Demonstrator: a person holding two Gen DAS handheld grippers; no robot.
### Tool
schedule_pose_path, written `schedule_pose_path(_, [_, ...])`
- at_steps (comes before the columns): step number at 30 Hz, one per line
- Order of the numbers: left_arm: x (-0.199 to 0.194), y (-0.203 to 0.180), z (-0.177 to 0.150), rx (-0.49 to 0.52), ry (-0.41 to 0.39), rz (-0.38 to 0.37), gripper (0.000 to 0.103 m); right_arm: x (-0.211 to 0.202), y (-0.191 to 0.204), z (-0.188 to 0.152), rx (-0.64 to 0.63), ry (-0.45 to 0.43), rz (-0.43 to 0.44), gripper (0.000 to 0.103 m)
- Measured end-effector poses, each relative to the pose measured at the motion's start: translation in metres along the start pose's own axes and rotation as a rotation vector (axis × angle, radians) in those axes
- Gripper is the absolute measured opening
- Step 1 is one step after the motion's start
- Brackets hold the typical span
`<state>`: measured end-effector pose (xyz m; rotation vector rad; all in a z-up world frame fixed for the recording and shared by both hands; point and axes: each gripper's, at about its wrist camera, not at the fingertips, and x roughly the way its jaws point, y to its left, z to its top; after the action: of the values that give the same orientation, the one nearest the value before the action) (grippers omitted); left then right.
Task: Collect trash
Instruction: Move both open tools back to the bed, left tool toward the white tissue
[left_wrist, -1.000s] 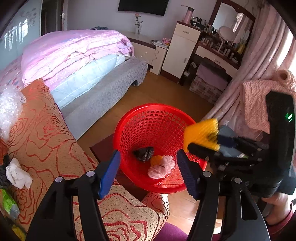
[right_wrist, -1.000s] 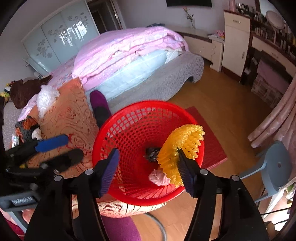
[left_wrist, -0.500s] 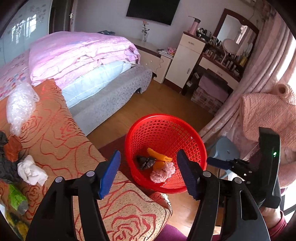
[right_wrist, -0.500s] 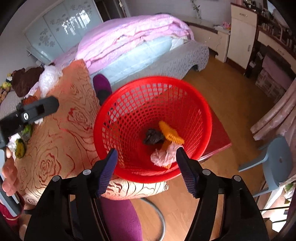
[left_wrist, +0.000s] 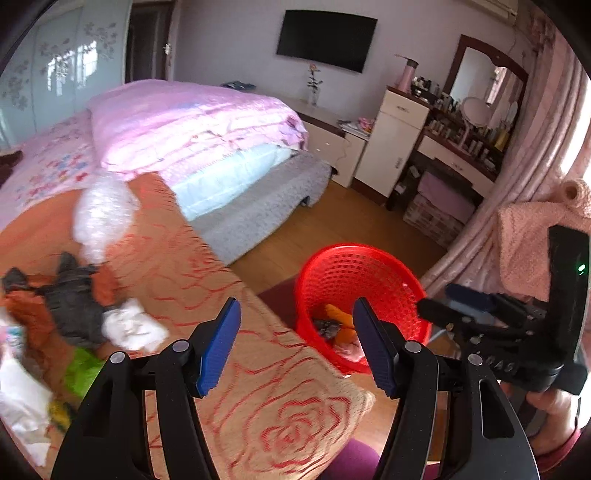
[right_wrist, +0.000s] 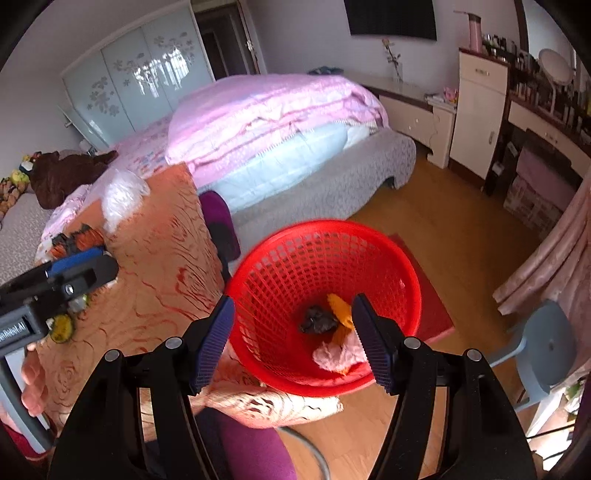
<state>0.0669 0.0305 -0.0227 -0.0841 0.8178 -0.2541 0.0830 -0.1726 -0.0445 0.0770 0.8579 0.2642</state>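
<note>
A red mesh basket (right_wrist: 280, 295) stands on the floor beside the table with the orange rose cloth (left_wrist: 280, 417). In it lie a yellow foam net (right_wrist: 341, 310), a dark crumpled piece (right_wrist: 317, 319) and a pink wad (right_wrist: 338, 354). My right gripper (right_wrist: 293, 317) hangs open and empty above the basket. My left gripper (left_wrist: 295, 332) is open and empty over the table's near corner. On the cloth to its left lie a white tissue (left_wrist: 129, 328), a dark wrapper (left_wrist: 74, 299), bubble wrap (left_wrist: 101, 218) and a green scrap (left_wrist: 83, 373).
A bed with pink bedding (left_wrist: 192, 125) fills the space behind the table. A purple chair (right_wrist: 221, 221) stands between table and bed, a blue stool (right_wrist: 546, 343) is right of the basket, and a red mat (right_wrist: 432, 295) lies under it. Pink curtains (left_wrist: 480, 229) and a dresser (left_wrist: 454, 155) are at the right.
The right gripper let go of the yellow foam net, which now lies in the basket. Both grippers rose and drew back; the left view swung toward the trash on the table.
</note>
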Motion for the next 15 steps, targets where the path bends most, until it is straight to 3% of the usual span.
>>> schedule_pose_path(4, [-0.014, 0.015, -0.003, -0.020, -0.010, 0.053, 0.062, -0.008, 0.022, 0.005, -0.025, -0.047, 0.005, 0.077])
schedule_pose_path(7, [-0.026, 0.030, -0.006, -0.046, -0.025, 0.086, 0.068, -0.008, 0.041, 0.008, -0.047, -0.063, 0.039, 0.078])
schedule_pose_path(15, [-0.065, 0.092, -0.020, -0.156, -0.051, 0.189, 0.070, -0.001, 0.081, 0.011, -0.094, -0.067, 0.109, 0.084])
